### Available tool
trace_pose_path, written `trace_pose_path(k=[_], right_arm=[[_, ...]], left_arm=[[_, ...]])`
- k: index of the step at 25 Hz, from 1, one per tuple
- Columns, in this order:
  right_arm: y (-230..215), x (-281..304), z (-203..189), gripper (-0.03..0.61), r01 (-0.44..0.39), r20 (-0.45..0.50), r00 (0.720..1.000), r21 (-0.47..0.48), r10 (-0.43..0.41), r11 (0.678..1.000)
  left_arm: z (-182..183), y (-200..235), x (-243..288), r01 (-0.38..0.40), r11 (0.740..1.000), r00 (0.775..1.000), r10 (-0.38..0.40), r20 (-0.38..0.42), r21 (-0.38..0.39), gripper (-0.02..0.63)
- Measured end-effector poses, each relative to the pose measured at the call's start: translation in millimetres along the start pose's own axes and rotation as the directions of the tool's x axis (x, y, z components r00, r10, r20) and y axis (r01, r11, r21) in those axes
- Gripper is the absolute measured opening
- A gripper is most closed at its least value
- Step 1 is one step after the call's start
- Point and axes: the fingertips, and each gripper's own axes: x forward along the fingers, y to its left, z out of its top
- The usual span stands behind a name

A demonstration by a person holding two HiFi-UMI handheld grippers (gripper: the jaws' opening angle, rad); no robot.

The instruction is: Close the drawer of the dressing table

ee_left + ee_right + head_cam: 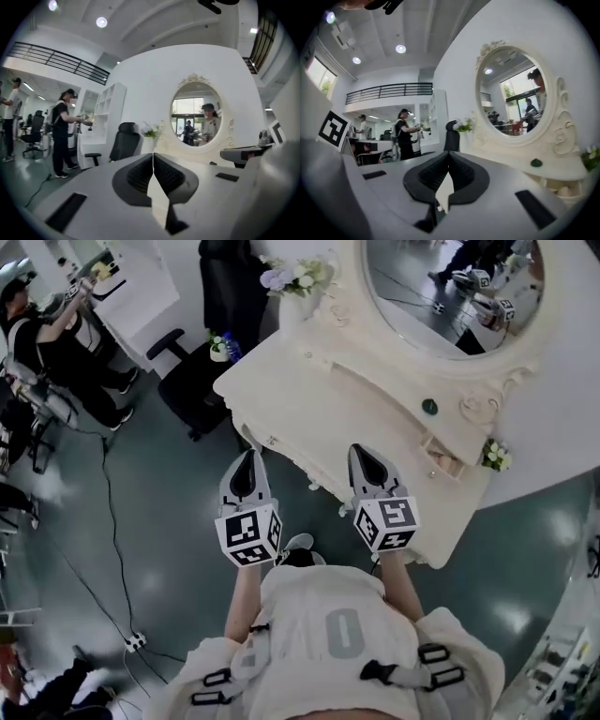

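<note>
Your big cream dressing table point(319, 395) is smooth on top, with curly carved edges and a round shiny mirror point(441, 287). Your grey plastic left gripper point(249, 457) and right gripper point(361, 452) float near its front. Both have ribbed black jaws pressed together on nothing. The little cream box-shaped drawer point(448, 463) stands open on the table's right side, apart from both grippers.

Open studio hall: mezzanine railing point(56, 60), office chair point(190, 382), floor power strip point(136, 642), staged dressing table point(309, 390).

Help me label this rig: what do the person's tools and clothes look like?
The left tool and right tool are grey wedges with black ribbed pads, each bearing a white cube with black square markers. The top is pale, with black buckles.
</note>
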Motion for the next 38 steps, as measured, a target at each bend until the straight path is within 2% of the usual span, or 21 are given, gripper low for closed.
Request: trace_pose_path(k=[2,4,9,16,18,20,23,25,30,34,38], right_arm=[[-38.8,-19.9,5.0,0.009,0.151,0.027,0.988,0.008,-0.151,0.988],[-65.3,-37.7,9.7,0.009,0.263,0.04,0.964,0.007,-0.263,0.965],[-114.3,-79.4,15.8,0.009,0.504,0.049,0.862,0.025,-0.504,0.863],[-133.8,-113.3,8.5,0.009,0.694,0.046,0.716,0.064,-0.697,0.717],[-134.2,-117.9,6.1,0.009,0.724,0.046,0.684,0.077,-0.728,0.685],[-134.3,-120.2,2.9,0.009,0.743,0.042,0.663,0.086,-0.748,0.663],[-140.6,-127.8,1.6,0.009,0.761,0.031,0.643,0.08,-0.765,0.643],[-146.7,-132.6,4.0,0.009,0.762,0.037,0.642,0.083,-0.766,0.642],[-164.1,-147.5,8.6,0.009,0.746,0.056,0.659,0.077,-0.75,0.662],[-180.1,-167.9,6.2,0.009,0.743,0.05,0.663,0.078,-0.747,0.665],[-192.7,-182.8,-0.1,0.009,0.735,0.035,0.674,0.076,-0.738,0.674]], left_arm=[[3.5,-36.9,33.1,0.137,0.99,0.991,-0.137,0.001,0.019,0.02],[7.8,-65.9,54.4,0.226,0.974,0.974,-0.226,-0.001,0.03,0.02],[11.2,-131.6,94.0,0.431,0.901,0.902,-0.431,-0.028,0.054,0.02],[8.7,-178.9,119.9,0.617,0.784,0.787,-0.616,-0.047,0.06,0.02],[8.7,-184.5,124.3,0.644,0.762,0.765,-0.643,-0.046,0.064,0.02],[6.8,-187.4,127.9,0.659,0.748,0.752,-0.657,-0.052,0.076,0.02],[2.8,-198.3,126.7,0.684,0.725,0.729,-0.68,-0.076,0.078,0.02],[4.2,-205.6,125.3,0.69,0.721,0.724,-0.686,-0.07,0.063,0.02],[2.6,-226.8,122.7,0.664,0.746,0.748,-0.662,-0.052,0.051,0.02],[-6.5,-246.1,116.0,0.646,0.763,0.759,-0.646,-0.082,-0.023,0.02],[-7.2,-268.5,106.9,0.646,0.763,0.762,-0.643,-0.076,0.025,0.02]])
